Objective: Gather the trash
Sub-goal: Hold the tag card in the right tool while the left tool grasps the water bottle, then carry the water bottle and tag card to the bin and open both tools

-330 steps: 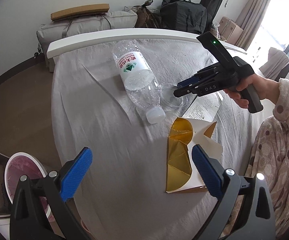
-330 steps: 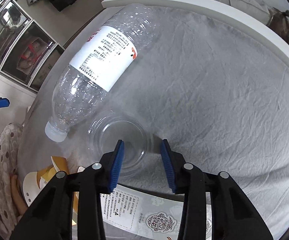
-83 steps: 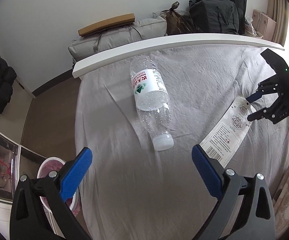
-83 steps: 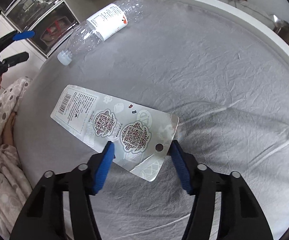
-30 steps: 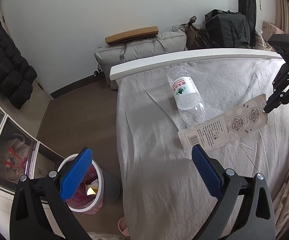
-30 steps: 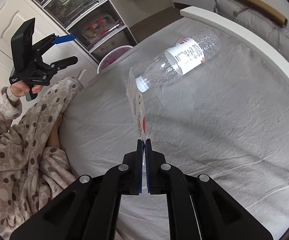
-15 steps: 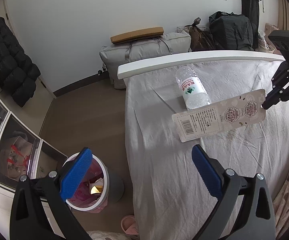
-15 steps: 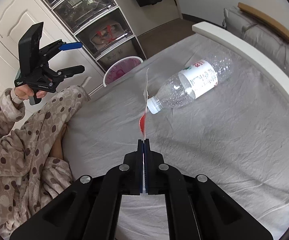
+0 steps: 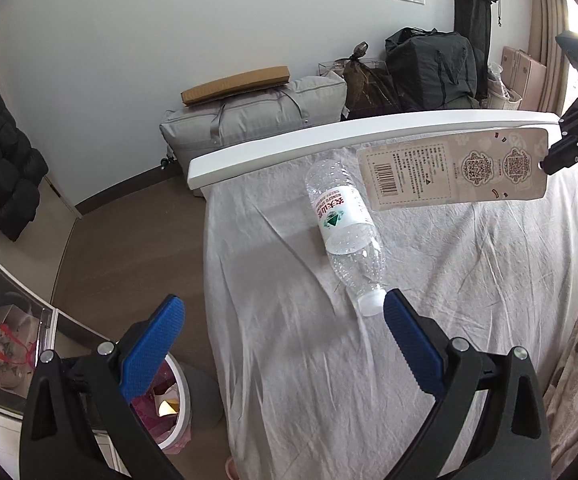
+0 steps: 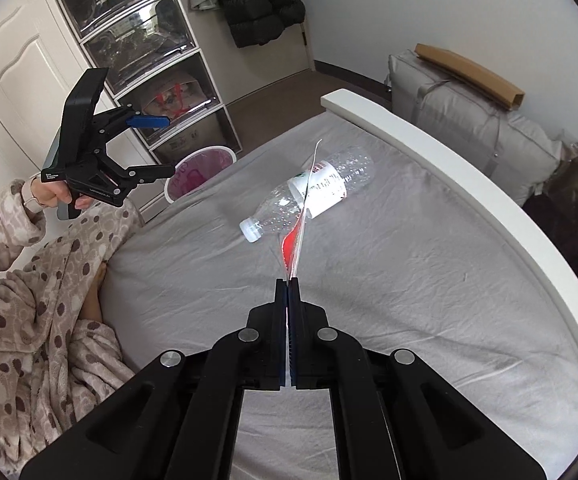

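Grey zip bag carrying a cardboard strip lying beyond the white footboard, black puffer coat hanging far ahead, drawer tower standing left.

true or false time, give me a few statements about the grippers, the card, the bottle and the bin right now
1. The right gripper is shut on the printed card. True.
2. The left gripper holds the plastic bottle. False: it is open and empty, and the bottle lies on the bed sheet.
3. The bottle has its cap on. True.
4. The trash bin stands on the bed. False: it stands on the floor beside the bed.
5. The card lies flat on the sheet. False: it is held in the air.
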Tool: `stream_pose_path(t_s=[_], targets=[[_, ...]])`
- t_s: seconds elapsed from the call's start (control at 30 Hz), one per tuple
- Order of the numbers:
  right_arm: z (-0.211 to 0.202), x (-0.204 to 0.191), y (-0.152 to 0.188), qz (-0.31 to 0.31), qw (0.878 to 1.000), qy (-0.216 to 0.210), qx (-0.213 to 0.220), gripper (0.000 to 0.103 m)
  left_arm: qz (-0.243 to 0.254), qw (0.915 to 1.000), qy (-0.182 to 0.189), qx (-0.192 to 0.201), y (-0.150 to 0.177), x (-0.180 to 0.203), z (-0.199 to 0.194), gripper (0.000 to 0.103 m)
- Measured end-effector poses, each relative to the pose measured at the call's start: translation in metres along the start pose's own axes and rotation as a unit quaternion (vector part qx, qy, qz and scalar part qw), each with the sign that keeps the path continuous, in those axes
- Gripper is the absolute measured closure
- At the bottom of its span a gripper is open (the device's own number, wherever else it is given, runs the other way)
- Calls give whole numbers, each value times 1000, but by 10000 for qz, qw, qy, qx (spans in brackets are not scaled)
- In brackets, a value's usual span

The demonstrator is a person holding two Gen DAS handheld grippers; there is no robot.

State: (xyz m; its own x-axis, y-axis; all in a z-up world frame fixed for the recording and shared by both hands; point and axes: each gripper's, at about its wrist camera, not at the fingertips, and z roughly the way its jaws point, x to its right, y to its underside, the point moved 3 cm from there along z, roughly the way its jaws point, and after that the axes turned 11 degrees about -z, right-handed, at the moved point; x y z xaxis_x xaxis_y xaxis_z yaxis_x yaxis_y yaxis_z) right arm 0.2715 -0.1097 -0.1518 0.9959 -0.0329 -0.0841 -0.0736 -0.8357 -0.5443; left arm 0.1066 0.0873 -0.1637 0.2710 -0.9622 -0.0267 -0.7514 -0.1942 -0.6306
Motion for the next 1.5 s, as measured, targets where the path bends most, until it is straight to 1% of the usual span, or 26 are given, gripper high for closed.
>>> stream_pose_path(t_s=[0.2, 0.37, 0.43, 0.63, 0.7, 0.8, 0.83, 0.87, 0.9, 0.97, 1.03, 1.23, 1.37, 1.5], targets=[[-15, 14, 15, 189, 9994, 286, -45, 103, 251, 9996, 162, -7, -21, 26, 33, 5], [-19, 29, 31, 411, 9980, 456, -149, 103, 134, 9994, 321, -67, -39, 46, 75, 5], [-19, 34, 36, 500, 9974, 489, -182, 103, 106, 9994, 325, -101, -44, 54, 90, 5], [-15, 50, 48, 753, 9953, 557, -227, 103, 8, 9985, 417, -347, -52, 74, 136, 6], [-14, 55, 51, 818, 9948, 554, -233, 103, -10, 9980, 441, -448, -55, 78, 148, 11], [-11, 60, 53, 898, 9943, 537, -226, 103, -56, 9976, 302, -623, -59, 77, 167, 17], [-10, 62, 54, 915, 9940, 547, -227, 103, -110, 9972, 265, -686, -60, 76, 172, 20], [-9, 63, 54, 931, 9939, 546, -228, 103, -162, 9968, 253, -743, -61, 74, 175, 23], [-8, 66, 54, 942, 9938, 542, -225, 103, -219, 9962, 227, -807, -62, 72, 179, 24], [-7, 69, 54, 956, 9937, 535, -214, 103, -318, 9952, 149, -912, -62, 68, 186, 31], [-6, 71, 53, 971, 9937, 519, -190, 103, -398, 9935, 182, -1050, -60, 66, 193, 35], [-2, 73, 53, 945, 9942, 471, -215, 103, -465, 9921, -38, -1165, -58, 66, 198, 36], [-2, 73, 53, 962, 9941, 464, -191, 103, -509, 9892, -215, -1361, -54, 67, 204, 36], [-2, 75, 54, 996, 9938, 462, -168, 103, -709, 9856, -124, -1528, -49, 65, 212, 36]])
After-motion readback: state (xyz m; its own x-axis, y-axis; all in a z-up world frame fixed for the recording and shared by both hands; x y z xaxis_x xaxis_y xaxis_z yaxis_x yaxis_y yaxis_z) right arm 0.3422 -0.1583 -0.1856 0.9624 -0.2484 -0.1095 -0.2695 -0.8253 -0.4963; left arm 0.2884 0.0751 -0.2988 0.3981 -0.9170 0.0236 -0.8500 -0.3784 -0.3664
